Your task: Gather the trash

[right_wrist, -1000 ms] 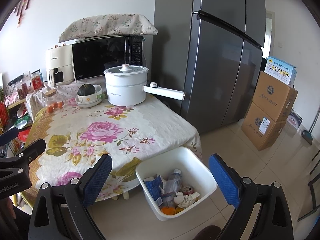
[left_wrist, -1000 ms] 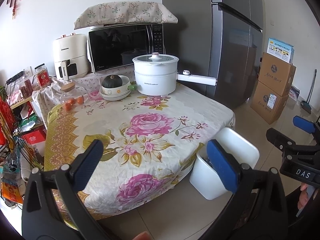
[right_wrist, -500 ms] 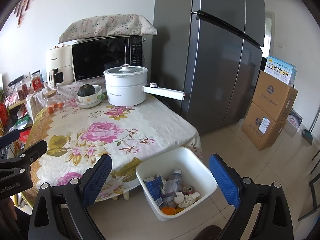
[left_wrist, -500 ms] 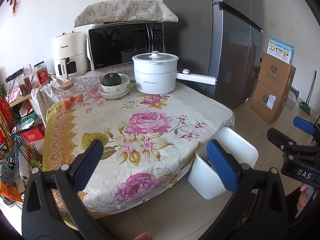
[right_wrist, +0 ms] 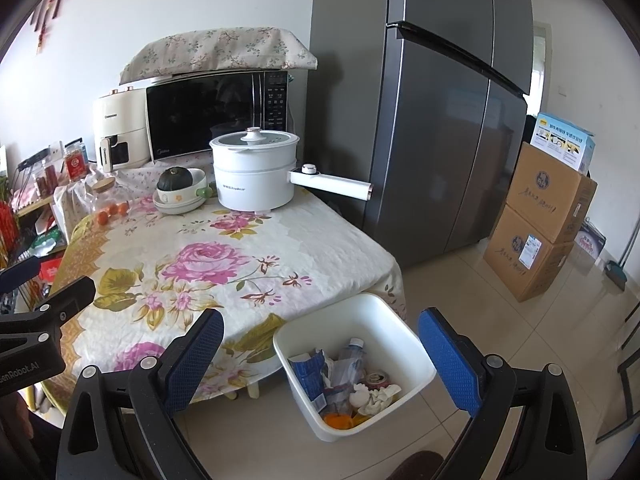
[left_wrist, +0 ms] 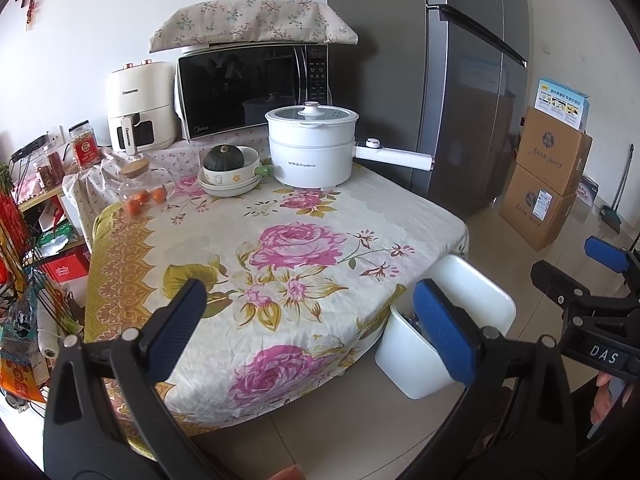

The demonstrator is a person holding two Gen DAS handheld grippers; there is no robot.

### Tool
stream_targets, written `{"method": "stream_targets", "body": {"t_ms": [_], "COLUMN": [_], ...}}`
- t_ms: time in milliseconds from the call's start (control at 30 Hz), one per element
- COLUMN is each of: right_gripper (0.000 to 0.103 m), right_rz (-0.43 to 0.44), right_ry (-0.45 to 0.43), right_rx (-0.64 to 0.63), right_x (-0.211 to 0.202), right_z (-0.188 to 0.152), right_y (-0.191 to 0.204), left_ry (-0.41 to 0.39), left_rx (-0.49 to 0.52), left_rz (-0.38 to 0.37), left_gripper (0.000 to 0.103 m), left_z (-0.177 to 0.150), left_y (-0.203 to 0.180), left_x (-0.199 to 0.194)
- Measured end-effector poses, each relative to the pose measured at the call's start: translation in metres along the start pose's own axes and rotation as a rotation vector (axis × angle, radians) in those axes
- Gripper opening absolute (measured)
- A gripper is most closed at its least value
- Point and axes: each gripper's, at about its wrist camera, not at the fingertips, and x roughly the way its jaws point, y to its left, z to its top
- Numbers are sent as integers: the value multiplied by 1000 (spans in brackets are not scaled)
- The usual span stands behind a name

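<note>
Trash-filled white bin [right_wrist: 404,336] on floor, below wide-open, empty right gripper [right_wrist: 320,360]

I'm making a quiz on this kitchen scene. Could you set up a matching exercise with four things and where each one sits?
Things:
1. dark green squash
2. floral cloth
3. plastic bottle
4. blue box

Places:
A. on top of the microwave
B. in the white bin on the floor
C. in a bowl on the table
D. on the stacked cardboard boxes

Pairs: 1-C, 2-A, 3-B, 4-D
</note>
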Motion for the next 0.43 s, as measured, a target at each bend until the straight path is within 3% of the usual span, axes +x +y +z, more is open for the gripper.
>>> {"method": "stream_targets", "body": {"t_ms": [267,433], "right_gripper": [99,99], "right_rz": [0,1], "right_ry": [0,3], "right_rx": [-1,-3], "right_x": [0,1], "right_z": [0,0], "right_y": [0,0], "left_ry": [7,40], "left_rx": [-10,-34], "left_rz": [-15,-62], "left_gripper": [103,103], "left_z": [0,-1], "left_y": [1,3], "left_x": [0,4]}}
